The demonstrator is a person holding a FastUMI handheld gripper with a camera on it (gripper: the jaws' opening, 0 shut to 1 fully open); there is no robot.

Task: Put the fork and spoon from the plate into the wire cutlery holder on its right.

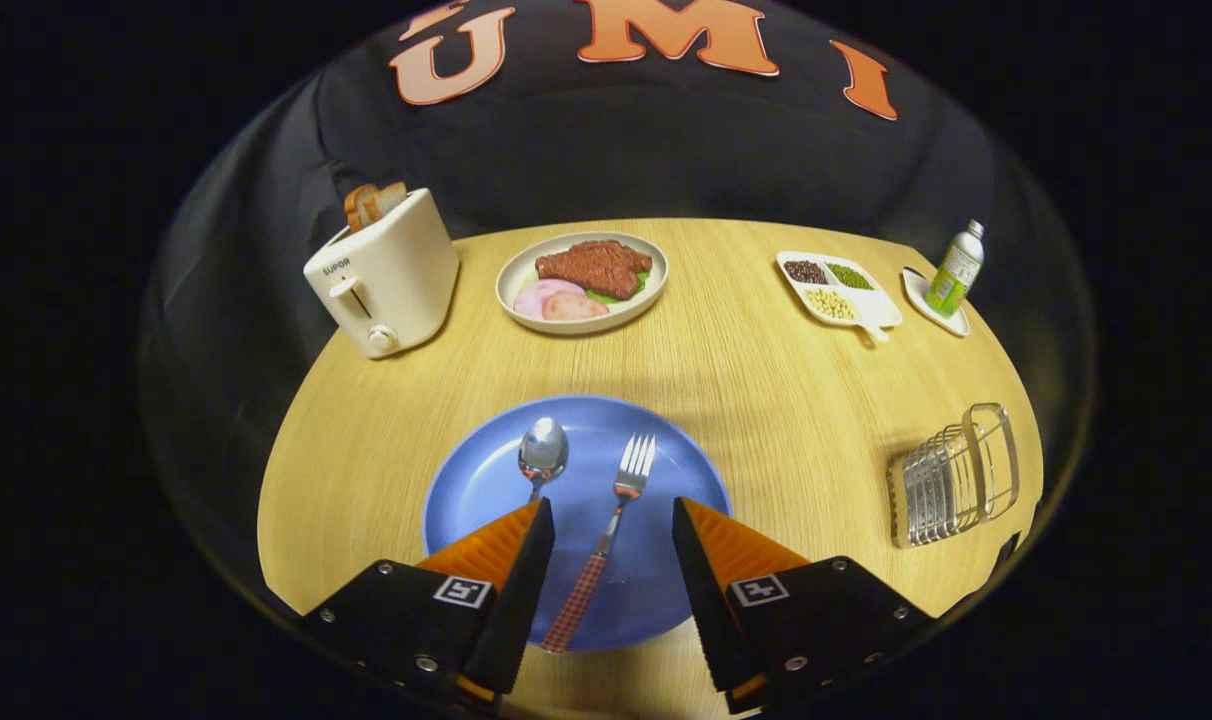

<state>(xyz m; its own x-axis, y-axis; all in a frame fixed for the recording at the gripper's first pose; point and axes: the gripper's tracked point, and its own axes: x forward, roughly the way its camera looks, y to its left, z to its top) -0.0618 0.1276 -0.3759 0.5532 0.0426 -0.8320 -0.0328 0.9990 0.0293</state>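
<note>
The gripper (613,520) hangs spread wide over the blue plate (466,500), grasping nothing. The fork (606,535) lies between its fingers, the spoon (542,452) by the left one. The wire holder (951,478) stands well off right.

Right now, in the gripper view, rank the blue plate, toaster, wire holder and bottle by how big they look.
1. Blue plate, nearest, under the open hand-held gripper.
2. Toaster.
3. Wire holder; closer than the toaster, so that pair is unsure.
4. Bottle, farthest back.
</note>
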